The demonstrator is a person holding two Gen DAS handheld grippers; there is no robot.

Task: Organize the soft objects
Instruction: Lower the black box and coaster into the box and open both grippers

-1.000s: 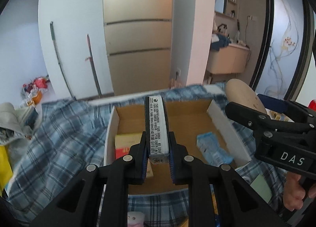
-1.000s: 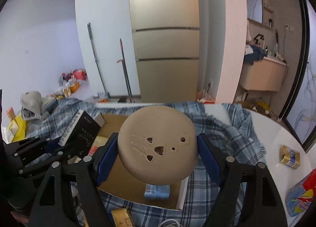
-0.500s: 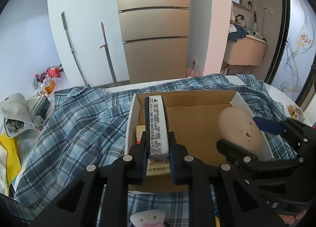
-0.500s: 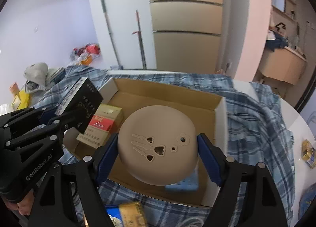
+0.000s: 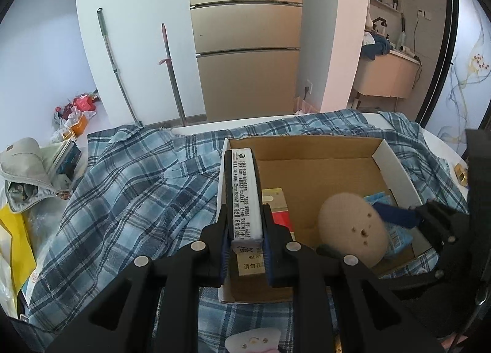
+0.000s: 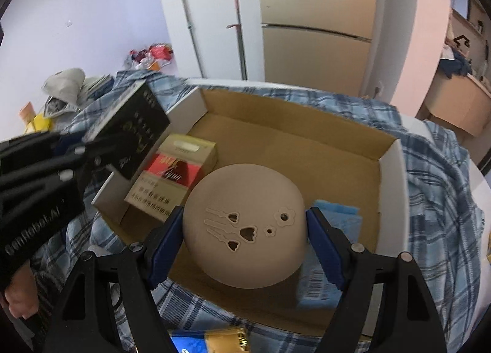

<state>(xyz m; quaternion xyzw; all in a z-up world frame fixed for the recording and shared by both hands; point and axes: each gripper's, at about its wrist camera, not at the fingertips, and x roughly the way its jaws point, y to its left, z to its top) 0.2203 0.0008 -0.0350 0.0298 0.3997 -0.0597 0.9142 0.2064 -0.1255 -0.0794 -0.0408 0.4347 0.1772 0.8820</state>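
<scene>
My left gripper (image 5: 245, 245) is shut on a flat black-and-white packet (image 5: 244, 196), held on edge over the left wall of an open cardboard box (image 5: 316, 169). The packet also shows in the right wrist view (image 6: 135, 129). My right gripper (image 6: 245, 230) is shut on a round beige pad (image 6: 245, 227) with small cut-out holes, held low inside the box (image 6: 294, 144), above its floor. The pad also shows in the left wrist view (image 5: 353, 230). Inside the box lie a gold-and-red packet (image 6: 172, 175) at the left and a light blue pack (image 6: 328, 264) at the right.
The box sits on a blue plaid shirt (image 5: 122, 187) spread over a white table. A grey pouch (image 5: 24, 175) and yellow bags lie at the far left. A small gold item (image 5: 460, 172) sits on the table at the right. A pink-white soft item (image 5: 254, 337) lies near the front.
Both grippers have come down and closer to the box. The beige pad has sunk into the box's right half, and the packet has shifted over the box's left wall.
</scene>
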